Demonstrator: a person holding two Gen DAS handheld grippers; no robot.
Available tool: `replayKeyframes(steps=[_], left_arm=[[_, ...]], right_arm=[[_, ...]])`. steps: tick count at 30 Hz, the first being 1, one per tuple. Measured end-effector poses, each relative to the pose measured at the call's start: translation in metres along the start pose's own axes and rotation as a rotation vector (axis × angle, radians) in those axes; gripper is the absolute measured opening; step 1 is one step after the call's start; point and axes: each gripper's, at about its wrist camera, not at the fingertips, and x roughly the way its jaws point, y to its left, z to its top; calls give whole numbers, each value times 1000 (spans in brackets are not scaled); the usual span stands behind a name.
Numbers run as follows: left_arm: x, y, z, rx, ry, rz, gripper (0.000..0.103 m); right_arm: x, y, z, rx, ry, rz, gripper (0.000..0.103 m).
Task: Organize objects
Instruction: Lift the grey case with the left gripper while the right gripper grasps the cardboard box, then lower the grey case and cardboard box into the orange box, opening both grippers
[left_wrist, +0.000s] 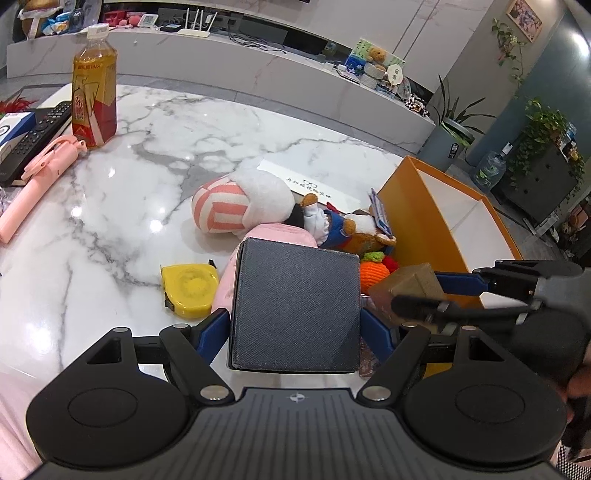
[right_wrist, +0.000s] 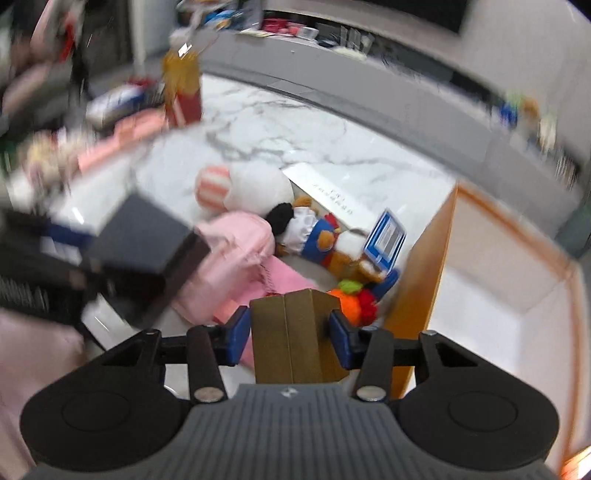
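Closest to the left wrist camera, the left gripper (left_wrist: 294, 325) has its blue fingers (left_wrist: 212, 330) clamped on a dark grey box (left_wrist: 295, 306), held above the marble surface (left_wrist: 147, 177) and hiding much of the pink bag (left_wrist: 284, 230) behind it. Low in the right wrist view, the right gripper (right_wrist: 290, 328) grips a brown cardboard box (right_wrist: 295, 332) between its fingers (right_wrist: 341, 338); this view is badly blurred, its upper left unreadable. Right of centre stands an open orange bin (left_wrist: 417, 218), its near end cut off by the right gripper. Beside it lie stuffed toys (left_wrist: 251, 203), partly overlapping. At left are a yellow tape measure (left_wrist: 190, 290), a pink selfie stick (left_wrist: 40, 181) and a tea bottle (left_wrist: 94, 88).
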Motion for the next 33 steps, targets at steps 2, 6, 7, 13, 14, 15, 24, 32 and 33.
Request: replayKeyframes(steps=[2, 6, 7, 13, 14, 15, 24, 32, 33], left_arm=[[-3, -6, 3, 22, -6, -7, 90], [-12, -27, 13, 96, -33, -33, 90], [-13, -36, 16, 122, -40, -45, 90], [-6, -94, 33, 230, -23, -178, 90], [-1, -103, 35, 230, -7, -209, 90], [4, -113, 38, 231, 11, -237, 90], [62, -214, 27, 560, 118, -144, 90], [95, -262, -4, 939, 150, 74, 90], [100, -265, -8, 966, 157, 90, 90]], right_arm=[[-10, -15, 3, 111, -16, 59, 48], [-44, -41, 7, 238, -95, 100, 48], [-55, -48, 6, 265, -119, 95, 48], [-97, -92, -10, 380, -200, 29, 48], [-101, -101, -15, 406, -203, 23, 48], [-105, -111, -21, 439, -205, 18, 48], [-105, -167, -73, 596, -188, -105, 48], [-75, -191, -91, 666, -172, -58, 48], [-74, -192, -92, 672, -174, -53, 48]])
